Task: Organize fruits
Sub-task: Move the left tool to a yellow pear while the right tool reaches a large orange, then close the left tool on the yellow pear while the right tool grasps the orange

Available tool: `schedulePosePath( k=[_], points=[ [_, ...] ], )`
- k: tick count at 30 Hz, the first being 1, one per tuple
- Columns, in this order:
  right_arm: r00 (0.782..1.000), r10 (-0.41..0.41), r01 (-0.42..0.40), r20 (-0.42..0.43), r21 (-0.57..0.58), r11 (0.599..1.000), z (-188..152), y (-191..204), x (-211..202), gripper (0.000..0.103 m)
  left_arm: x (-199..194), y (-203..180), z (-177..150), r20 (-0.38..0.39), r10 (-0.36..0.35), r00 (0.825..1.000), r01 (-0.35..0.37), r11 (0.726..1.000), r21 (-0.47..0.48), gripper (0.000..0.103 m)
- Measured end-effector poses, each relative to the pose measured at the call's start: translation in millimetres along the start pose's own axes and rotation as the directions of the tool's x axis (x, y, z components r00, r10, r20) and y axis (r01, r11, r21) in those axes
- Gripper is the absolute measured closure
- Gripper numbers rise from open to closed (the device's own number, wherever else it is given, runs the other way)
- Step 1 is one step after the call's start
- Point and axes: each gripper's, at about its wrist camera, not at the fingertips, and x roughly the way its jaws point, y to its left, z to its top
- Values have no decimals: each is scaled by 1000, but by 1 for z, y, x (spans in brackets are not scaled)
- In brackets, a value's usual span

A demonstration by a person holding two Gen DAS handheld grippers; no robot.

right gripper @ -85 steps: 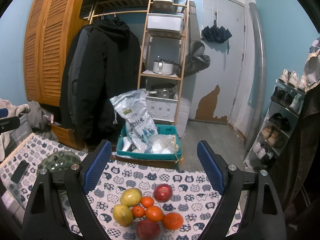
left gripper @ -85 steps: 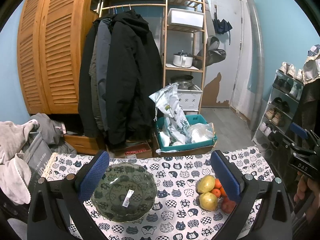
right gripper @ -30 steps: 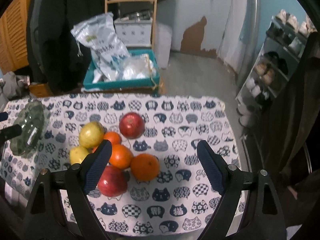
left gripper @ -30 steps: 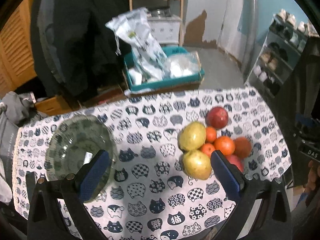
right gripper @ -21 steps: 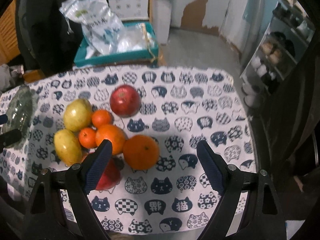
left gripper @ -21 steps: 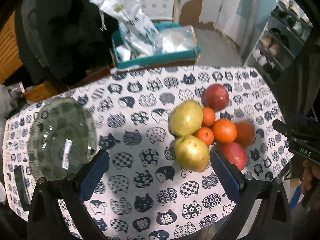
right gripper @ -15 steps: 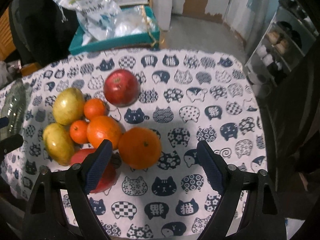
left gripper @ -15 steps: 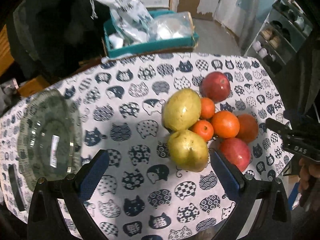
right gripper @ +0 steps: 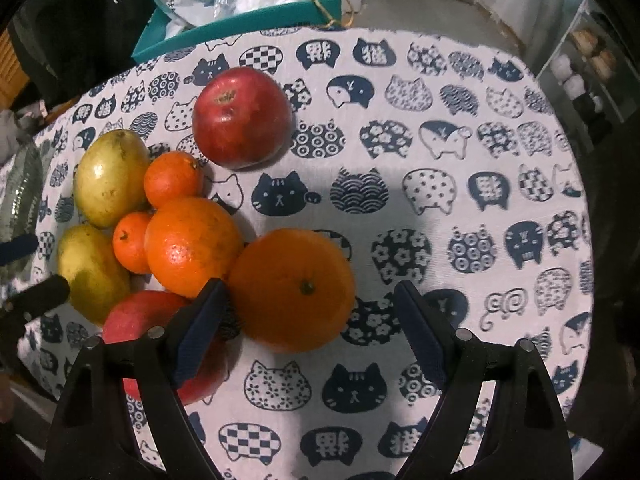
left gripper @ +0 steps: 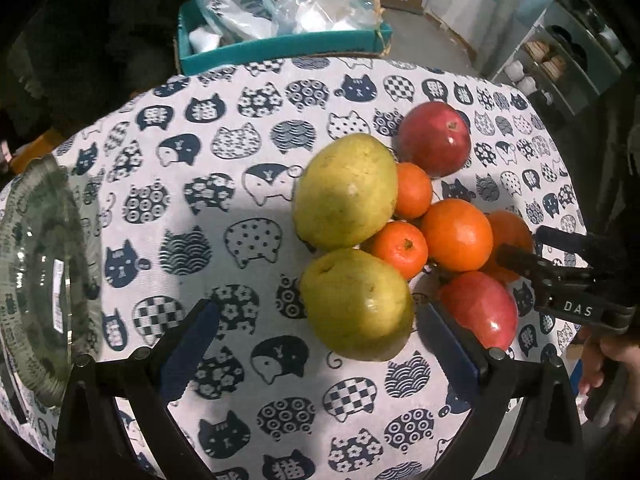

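since the earlier frames, both claws have been brought down close over the fruit pile and the room behind has been lost from view. the right claw (right gripper: 308,328) is held wide, empty, with the large orange (right gripper: 292,290) between its pads. the left claw (left gripper: 316,344) is also spread wide and empty, the nearer pear (left gripper: 356,304) just ahead of it. beyond, a second pear (left gripper: 346,192), small oranges (left gripper: 398,249) and a red apple (right gripper: 242,118) are clustered touching on the cat-print tabletop (right gripper: 460,200). a glass bowl (left gripper: 36,280) is set apart at the left. a teal box (left gripper: 280,46) is seen beyond the tabletop edge.
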Motion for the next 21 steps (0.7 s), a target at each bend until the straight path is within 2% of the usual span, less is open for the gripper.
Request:
schedulePosePath(
  k=[6,10,14,17,18,21],
  points=[
    [998,58,-57,-26,20,998,2,-7,8,22,16,-10,1,-33,-17,999,17,1000,15,2],
    [991,128,-126,-41,41,991,2,-14,8,36,27,-13,1,-63,-34,997,36,999,18,9],
    [996,78,-78,-39,5,997,-1,-11,5,37,36,-11,-1,-95,-65,993,65,998,4,23],
    [998,-56,56,-11,-12,998,-2,-13,2,36,35,-9,-2,-94,-110,989,109,994,-16,32],
    [997,-73,73,-10,-13,997,-2,-15,4,35,34,-8,-2,-92,-116,989,114,993,-16,34],
    [999,-42,42,-2,21,999,1,-23,3,34,34,-11,-2,-87,-106,991,105,994,-5,34]
  ],
)
